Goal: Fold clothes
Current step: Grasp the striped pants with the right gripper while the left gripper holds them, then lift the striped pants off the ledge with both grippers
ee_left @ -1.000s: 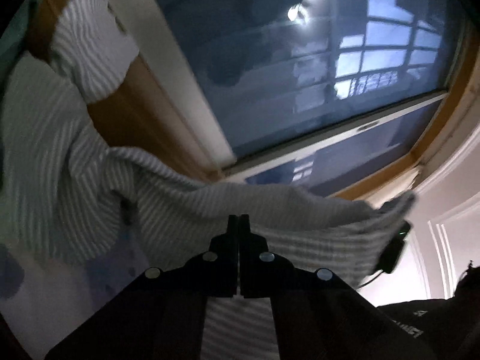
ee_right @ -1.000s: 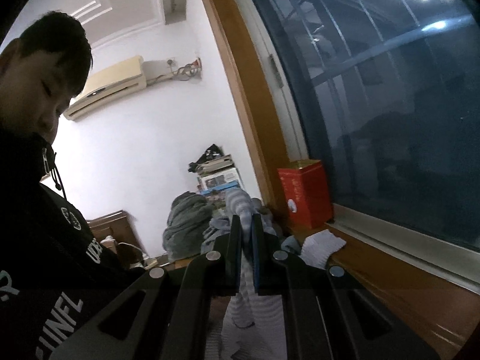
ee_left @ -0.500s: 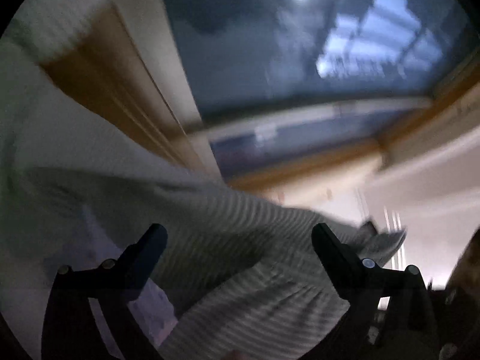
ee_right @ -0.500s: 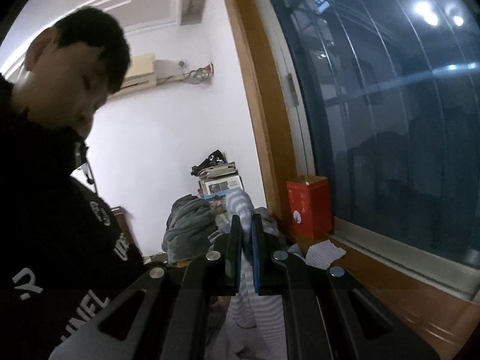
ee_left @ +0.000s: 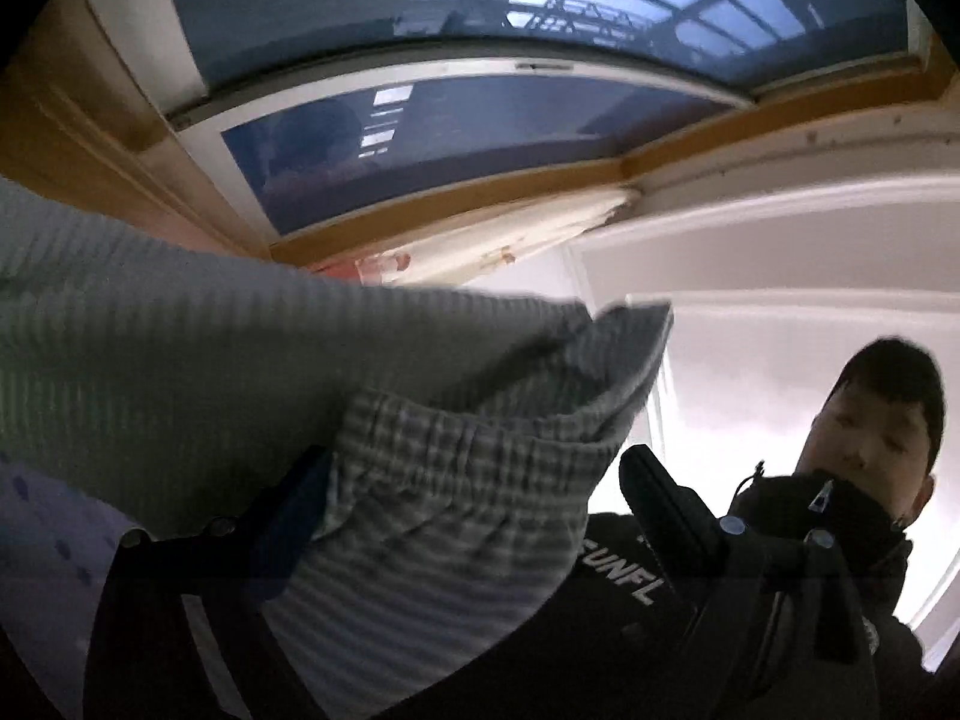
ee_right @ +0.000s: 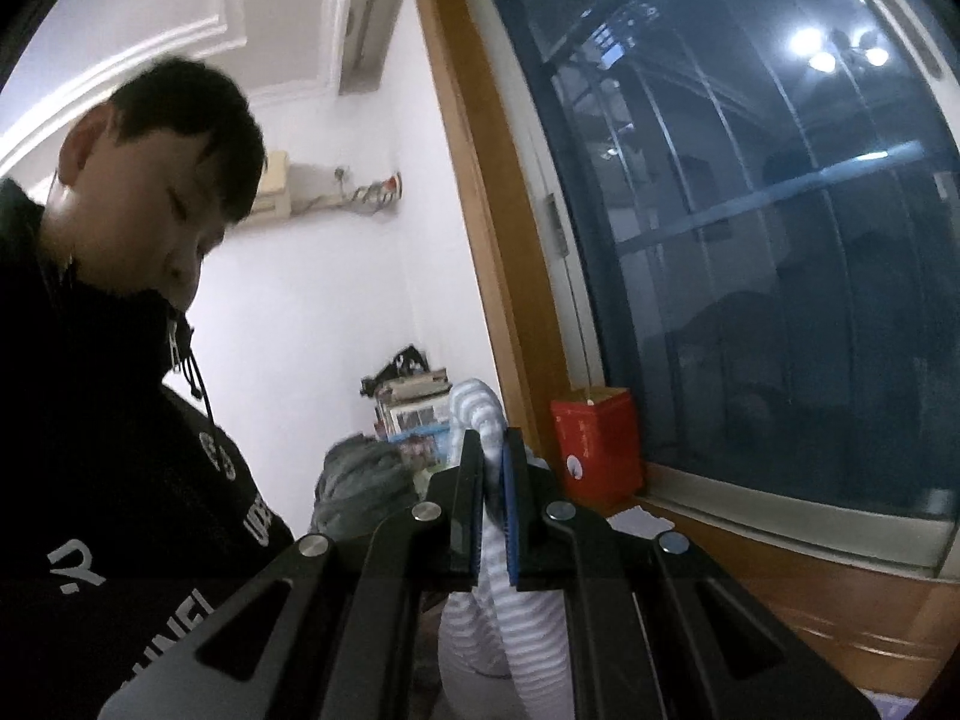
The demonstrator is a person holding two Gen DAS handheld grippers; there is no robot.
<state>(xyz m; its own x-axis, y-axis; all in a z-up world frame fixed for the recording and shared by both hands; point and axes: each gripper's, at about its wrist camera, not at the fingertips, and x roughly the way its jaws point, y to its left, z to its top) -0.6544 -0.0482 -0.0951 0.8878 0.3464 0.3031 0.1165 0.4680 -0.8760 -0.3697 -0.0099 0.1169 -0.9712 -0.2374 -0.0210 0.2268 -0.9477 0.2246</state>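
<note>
I am letting go with my left gripper [ee_left: 474, 480]: its jaws have just been opening and are now standing wide, with the grey-and-white striped knit garment [ee_left: 198, 372] draped loosely between them, no pad pressing on it. My right gripper [ee_right: 493, 504] is clenching a bunched fold of the same striped cloth [ee_right: 480, 414], holding it up beside the wooden-framed window [ee_right: 750, 240]. So the garment is hanging from one gripper only, and I am probably about to regrasp another edge for the next fold.
</note>
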